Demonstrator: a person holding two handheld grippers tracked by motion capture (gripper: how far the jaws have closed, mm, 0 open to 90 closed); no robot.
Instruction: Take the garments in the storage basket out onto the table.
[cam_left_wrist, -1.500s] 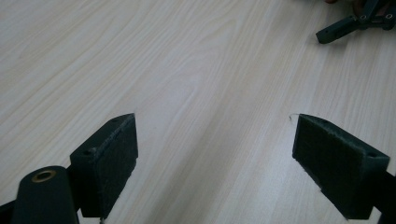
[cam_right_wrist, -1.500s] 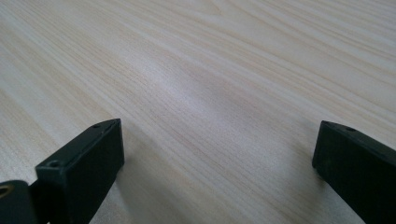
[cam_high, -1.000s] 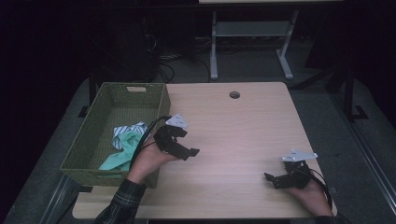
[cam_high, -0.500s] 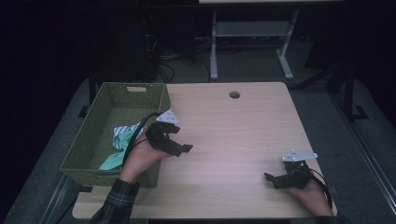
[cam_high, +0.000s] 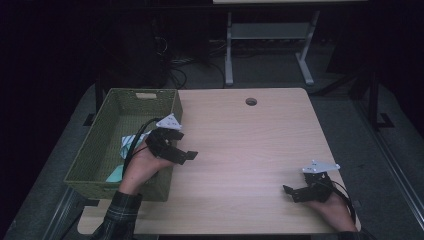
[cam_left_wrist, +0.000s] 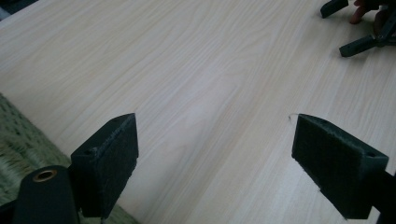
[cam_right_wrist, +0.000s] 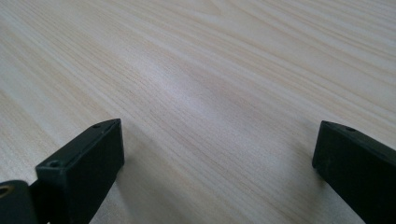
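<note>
- Left gripper sits at the basket's right wall, jaws spread wide, nothing between them. The left gripper view confirms it: both pads apart over bare wood, with green weave at the lower left.
- Right gripper rests at the table's 5 o'clock corner, jaws also wide apart and empty; the right gripper view has wood grain between the pads.
- The work item looks like the white/teal cloth lying inside the basket, at 9 o'clock from the left gripper and partly hidden by the hand and cable.
- Judgement: the left gripper reads as hovering at the rim, either heading in for the cloth or done placing it. I can't tell which.
- If going in: swing the jaws toward 9 o'clock, clear the rim, descend vertically, and pinch a raised fold, not a flat spot.
- Obstruction: the basket's right wall stands between the jaws and the cloth. The left gripper's own cable drapes over the cloth and could snag.
- Around: a grommet hole at the table's 12 o'clock, well apart. A desk frame and floor cables sit behind the table, out of play.
- The tabletop between the grippers is bare, so the right one has nothing in its way.
</note>
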